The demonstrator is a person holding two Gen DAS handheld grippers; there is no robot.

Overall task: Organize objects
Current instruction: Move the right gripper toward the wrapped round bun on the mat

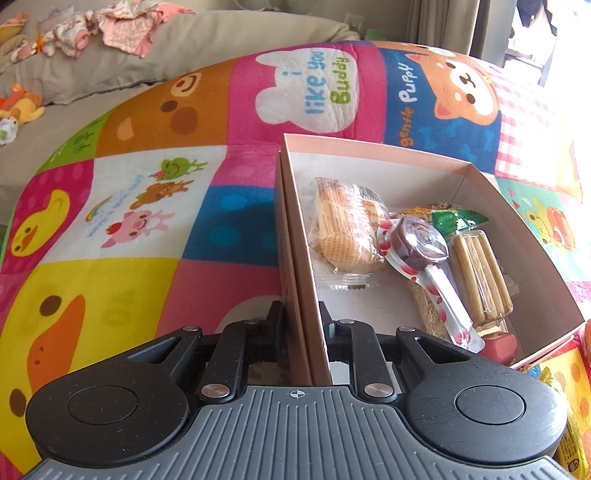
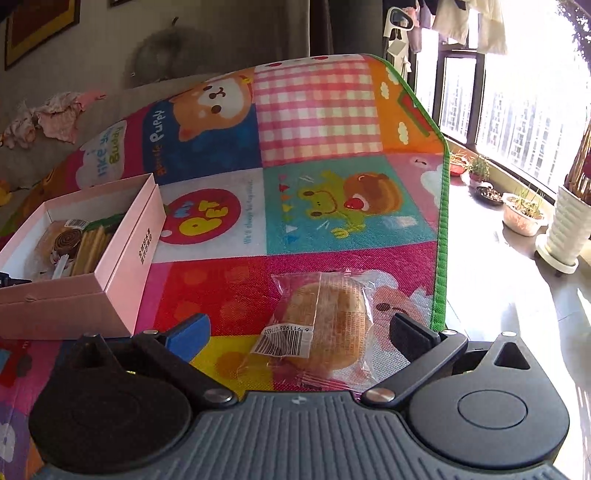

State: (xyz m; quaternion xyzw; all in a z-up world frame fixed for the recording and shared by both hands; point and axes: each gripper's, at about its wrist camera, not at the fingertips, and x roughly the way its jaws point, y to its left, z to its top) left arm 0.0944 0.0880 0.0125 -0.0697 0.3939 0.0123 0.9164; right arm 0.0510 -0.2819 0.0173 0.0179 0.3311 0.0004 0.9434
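Observation:
A pink cardboard box [image 1: 369, 147] stands open on the colourful play mat [image 1: 147, 184]. My left gripper [image 1: 300, 314] is shut on the box's near-left wall, one finger outside and one inside. Inside lie a wrapped bun [image 1: 347, 225], a purple swirl lollipop [image 1: 421, 240], a pack of biscuit sticks [image 1: 480, 273] and a green packet [image 1: 458, 219]. In the right wrist view the box [image 2: 125, 240] sits at the left. My right gripper [image 2: 301, 328] stands wide open low over the mat. Another bun in clear wrap [image 2: 325, 325] lies between its fingers, and the pads do not touch it.
The mat's green edge [image 2: 441, 221] runs along the right, with tiled floor and plant pots [image 2: 565, 221] by the window beyond. A grey cushion with baby clothes [image 1: 110, 29] lies behind the mat. A yellow packet [image 1: 569, 424] lies just right of the box's near corner.

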